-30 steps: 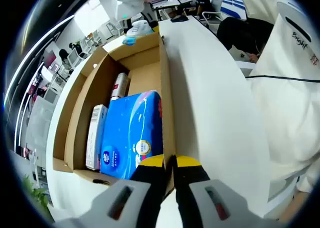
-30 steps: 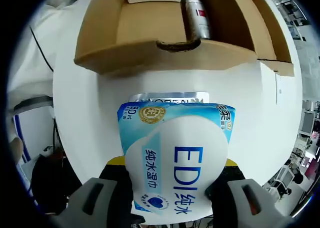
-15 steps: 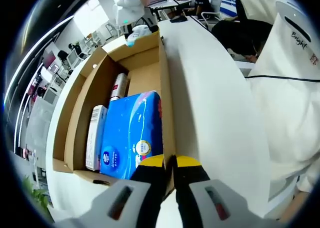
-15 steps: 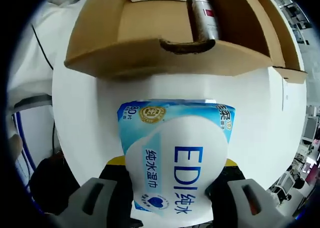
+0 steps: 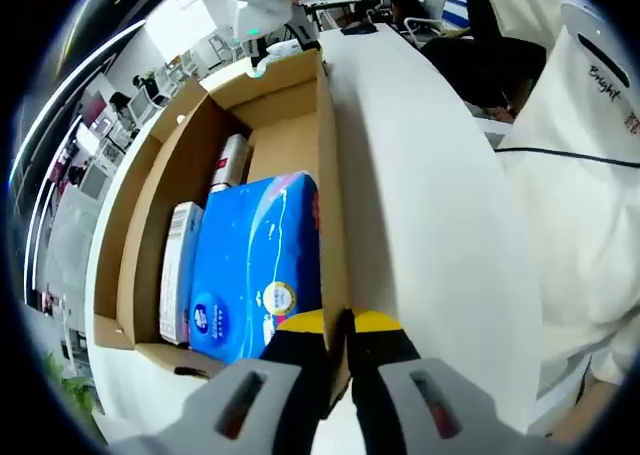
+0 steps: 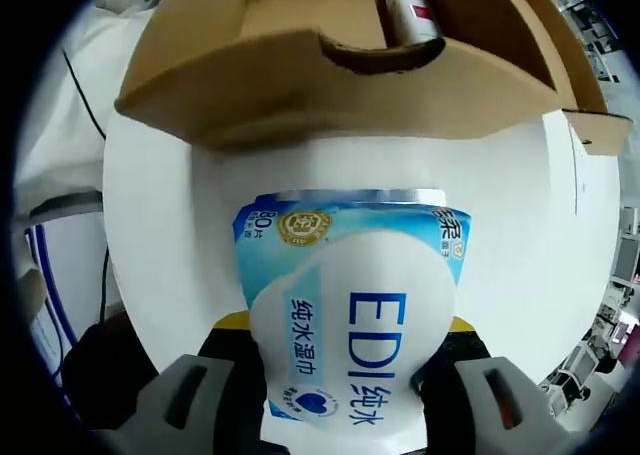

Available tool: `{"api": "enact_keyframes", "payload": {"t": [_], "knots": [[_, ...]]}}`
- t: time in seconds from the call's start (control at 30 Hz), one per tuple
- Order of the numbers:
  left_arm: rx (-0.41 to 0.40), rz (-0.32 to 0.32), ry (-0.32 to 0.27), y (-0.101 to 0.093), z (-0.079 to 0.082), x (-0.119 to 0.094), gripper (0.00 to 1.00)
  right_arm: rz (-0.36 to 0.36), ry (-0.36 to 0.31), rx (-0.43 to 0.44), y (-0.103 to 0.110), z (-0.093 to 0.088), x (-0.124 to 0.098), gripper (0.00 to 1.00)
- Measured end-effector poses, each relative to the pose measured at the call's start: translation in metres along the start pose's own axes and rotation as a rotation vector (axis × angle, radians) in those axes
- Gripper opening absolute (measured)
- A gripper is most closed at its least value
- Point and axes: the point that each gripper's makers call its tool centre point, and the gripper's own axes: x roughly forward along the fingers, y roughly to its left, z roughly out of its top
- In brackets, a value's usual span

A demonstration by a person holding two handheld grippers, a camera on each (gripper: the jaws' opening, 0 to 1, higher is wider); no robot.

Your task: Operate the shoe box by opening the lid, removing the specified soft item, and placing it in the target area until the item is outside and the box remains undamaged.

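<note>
We hold blue-white soft wipes pack (image 6: 350,315) clenched in right gripper (image 6: 340,375), clear of open brown cardboard shoe box (image 6: 330,75) at 12 o'clock. Left gripper (image 5: 338,327) pinches box wall. Next: lower pack onto white tabletop (image 6: 160,205), release.

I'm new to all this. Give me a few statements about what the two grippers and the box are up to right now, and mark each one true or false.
1. The right gripper holds a wet-wipes pack between its jaws. True.
2. The wet-wipes pack is still inside the cardboard box. False: it is outside, over the white table.
3. The left gripper is shut on the box's side wall. True.
4. The box is empty. False: a blue tissue pack, a slim carton and a can lie inside.
5. The box lid is closed. False: the box stands open.
</note>
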Motion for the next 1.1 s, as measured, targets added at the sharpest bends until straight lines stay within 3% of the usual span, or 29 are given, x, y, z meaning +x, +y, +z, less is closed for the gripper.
{"api": "enact_keyframes", "payload": {"t": [0.1,0.3,0.6,0.8,1.1], "knots": [[-0.009,-0.011,0.013,-0.003,-0.001,0.000,0.07,0.011,0.010,0.020,0.001,0.001,0.002,0.61],[-0.076,-0.004,0.001,0.000,-0.004,-0.002,0.09,-0.008,0.005,-0.067,0.001,0.003,0.001,0.63],[-0.156,0.017,-0.037,0.004,0.002,-0.016,0.09,-0.065,-0.004,-0.042,0.001,0.002,-0.029,0.54],[-0.156,0.051,-0.008,0.003,-0.002,-0.022,0.08,-0.113,-0.038,-0.008,0.003,0.000,-0.062,0.45],[-0.151,0.053,0.036,0.006,-0.004,-0.026,0.07,-0.172,-0.032,0.023,-0.001,-0.006,-0.083,0.45]]}}
